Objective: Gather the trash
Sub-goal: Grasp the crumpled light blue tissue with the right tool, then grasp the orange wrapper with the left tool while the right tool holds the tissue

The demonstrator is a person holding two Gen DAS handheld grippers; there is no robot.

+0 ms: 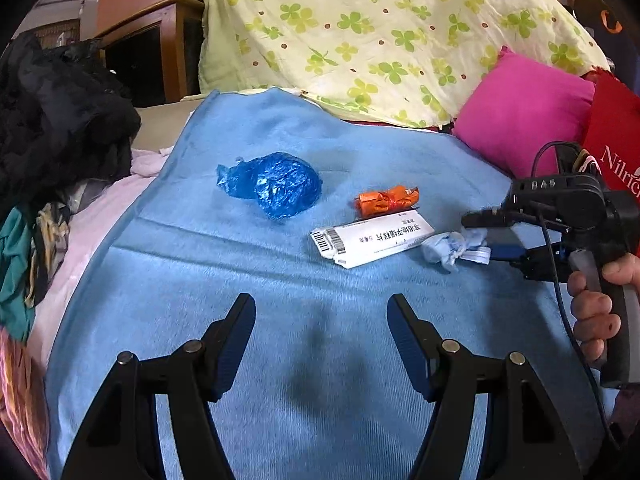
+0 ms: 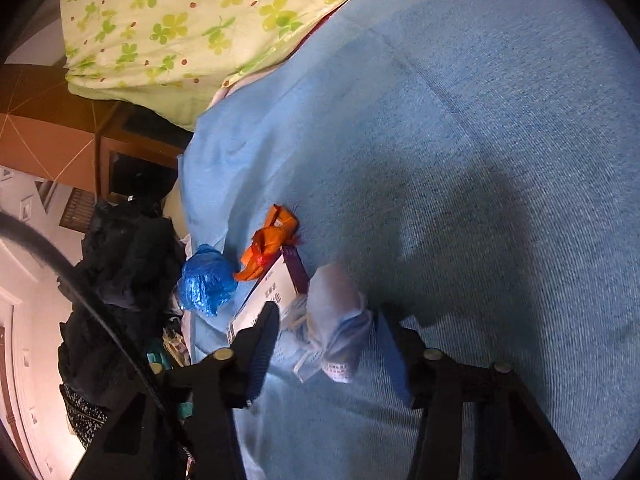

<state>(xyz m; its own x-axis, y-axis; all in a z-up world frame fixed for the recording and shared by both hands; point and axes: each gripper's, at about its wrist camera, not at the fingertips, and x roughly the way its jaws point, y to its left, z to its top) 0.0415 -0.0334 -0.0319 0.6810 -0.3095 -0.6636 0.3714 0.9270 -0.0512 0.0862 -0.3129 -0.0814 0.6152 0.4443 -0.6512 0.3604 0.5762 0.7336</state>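
Note:
Trash lies on a light blue blanket [image 1: 280, 280]: a crumpled blue plastic bag [image 1: 276, 186], an orange wrapper [image 1: 386, 199], a flat white medicine box [image 1: 372, 240] and a crumpled pale blue face mask [image 1: 452, 246]. My left gripper [image 1: 322, 312] is open and empty, low over the blanket in front of them. My right gripper [image 2: 326, 322] is open, its jaws on either side of the mask [image 2: 336, 320]; it also shows in the left wrist view [image 1: 490, 236]. The bag [image 2: 206, 280], wrapper [image 2: 270, 242] and box [image 2: 266, 296] lie beyond it.
A green clover-print quilt [image 1: 380, 28] is heaped at the back. A pink cushion [image 1: 520, 120] and a red cushion [image 1: 616, 140] sit at the right. Dark clothes [image 1: 52, 120] are piled at the left, by a wooden cabinet [image 1: 152, 48].

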